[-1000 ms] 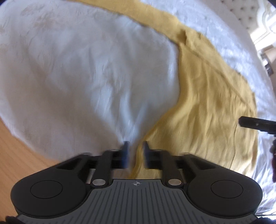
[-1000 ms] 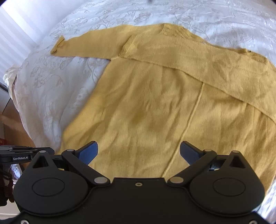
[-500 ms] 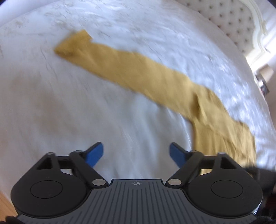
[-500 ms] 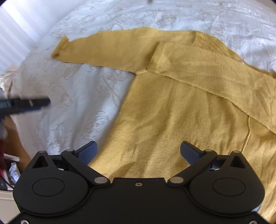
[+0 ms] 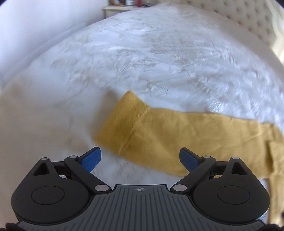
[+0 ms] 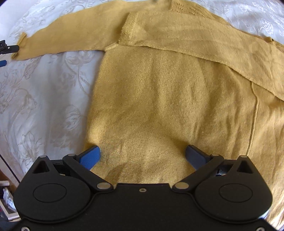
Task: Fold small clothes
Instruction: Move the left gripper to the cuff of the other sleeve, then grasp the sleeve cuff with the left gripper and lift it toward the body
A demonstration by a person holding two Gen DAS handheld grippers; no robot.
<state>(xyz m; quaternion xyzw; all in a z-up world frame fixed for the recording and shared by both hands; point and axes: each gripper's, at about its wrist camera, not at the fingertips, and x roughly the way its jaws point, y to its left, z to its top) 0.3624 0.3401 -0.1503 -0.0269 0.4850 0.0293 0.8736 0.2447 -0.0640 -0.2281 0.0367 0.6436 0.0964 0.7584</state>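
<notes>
A mustard-yellow knit sweater lies flat on the bed. One sleeve is folded across the chest; the other sleeve stretches out to the left. My left gripper hovers just before that sleeve's cuff, its jaws opening wide with nothing pinched between the blue pads. Its tip also shows in the right wrist view beside the cuff. My right gripper stands open close above the sweater's lower body, near its left side edge, gripping nothing.
A white embroidered bedspread covers the bed under the sweater. A tufted headboard and a small shelf stand beyond it. The bed's edge drops off at the lower left, with clutter on the floor.
My left gripper went from nearly shut at the sweater's side to wide open, travelling out along the sleeve to its cuff. My right gripper sank closer to the sweater and shifted toward its left edge.
</notes>
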